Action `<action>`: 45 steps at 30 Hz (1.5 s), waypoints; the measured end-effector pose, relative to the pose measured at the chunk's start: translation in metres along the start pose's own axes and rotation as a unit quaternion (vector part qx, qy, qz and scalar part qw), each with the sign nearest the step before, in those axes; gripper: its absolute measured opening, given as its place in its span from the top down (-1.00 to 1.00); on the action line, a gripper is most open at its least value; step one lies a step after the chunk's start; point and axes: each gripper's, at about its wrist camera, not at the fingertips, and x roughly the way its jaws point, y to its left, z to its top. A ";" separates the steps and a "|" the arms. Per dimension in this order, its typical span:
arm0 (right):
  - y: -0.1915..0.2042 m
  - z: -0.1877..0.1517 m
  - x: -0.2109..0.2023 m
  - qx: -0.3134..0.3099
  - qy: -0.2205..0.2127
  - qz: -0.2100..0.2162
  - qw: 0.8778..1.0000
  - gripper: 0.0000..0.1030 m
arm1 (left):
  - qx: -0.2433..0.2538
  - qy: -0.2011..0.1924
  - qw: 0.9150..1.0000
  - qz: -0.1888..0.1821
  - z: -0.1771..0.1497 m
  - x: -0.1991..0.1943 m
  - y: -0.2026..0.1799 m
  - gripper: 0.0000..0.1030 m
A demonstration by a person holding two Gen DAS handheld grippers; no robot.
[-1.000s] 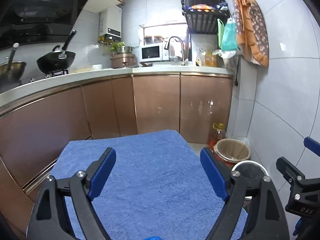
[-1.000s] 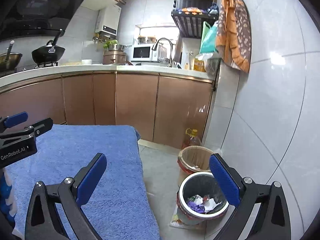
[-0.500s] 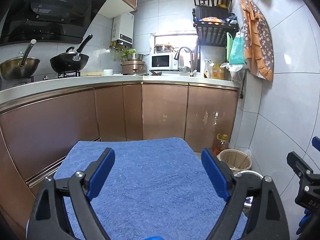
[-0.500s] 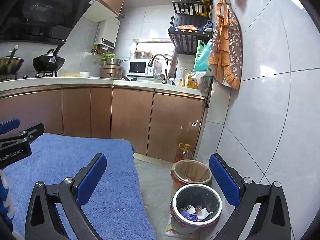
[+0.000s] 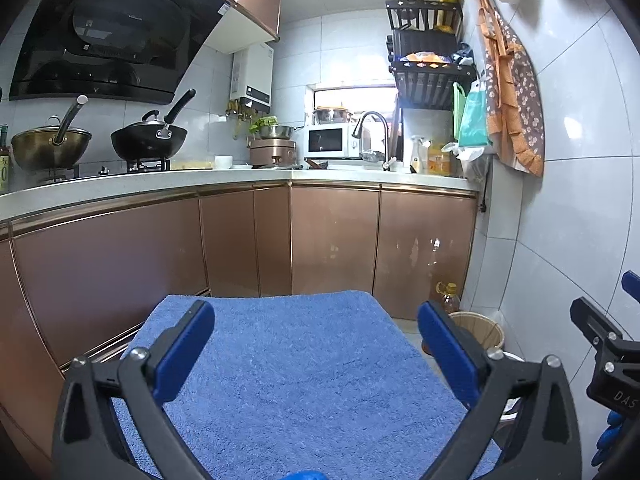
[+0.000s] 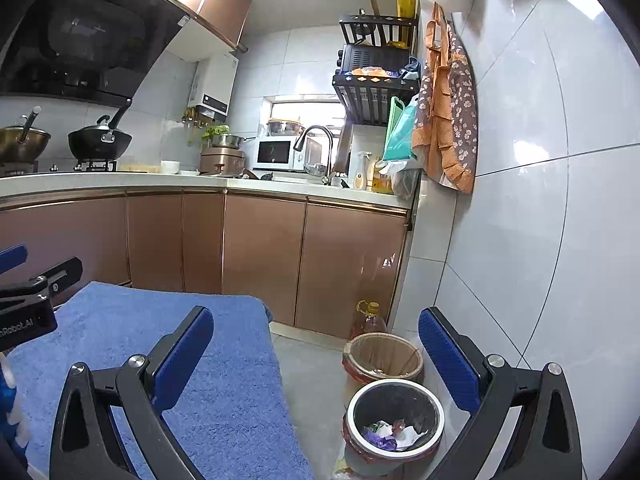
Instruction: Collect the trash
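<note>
My left gripper (image 5: 314, 312) hovers over the blue towel (image 5: 304, 368). Its jaws are opening and nothing is between them. No trash lies on the towel that I can see. Off the towel's right edge my right gripper (image 6: 316, 316) hangs open and empty above the floor. Below it stands a white-rimmed bin (image 6: 351, 408) holding crumpled trash (image 6: 394, 432). Behind that bin is a tan bin with a liner (image 6: 382, 354), also seen past the towel's far right corner as the tan bin (image 5: 478, 330).
Copper cabinet doors (image 5: 332, 240) under a white counter close off the far side. An oil bottle (image 6: 368, 318) stands by the bins against the tiled wall (image 6: 520, 240). Grey floor (image 6: 312, 368) runs between towel and bins. The right tool's black frame (image 5: 608, 360) shows at the edge.
Both views have lifted and drawn back: more of the hood and upper wall shows, and the bins sit lower in the picture. The left jaws have spread a little wider.
</note>
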 end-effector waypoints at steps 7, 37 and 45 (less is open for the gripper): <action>-0.001 0.000 0.000 0.006 -0.003 0.004 1.000 -1.00 | 0.013 -0.003 1.000 0.001 -0.001 -0.003 -0.006 -0.98; -0.015 -0.032 0.048 0.032 0.055 0.014 0.998 -1.00 | 0.049 0.046 0.998 0.010 -0.019 0.037 -0.036 -0.99; -0.019 -0.038 0.057 0.035 0.065 0.013 0.997 -1.00 | 0.055 0.053 0.997 0.009 -0.021 0.045 -0.039 -0.99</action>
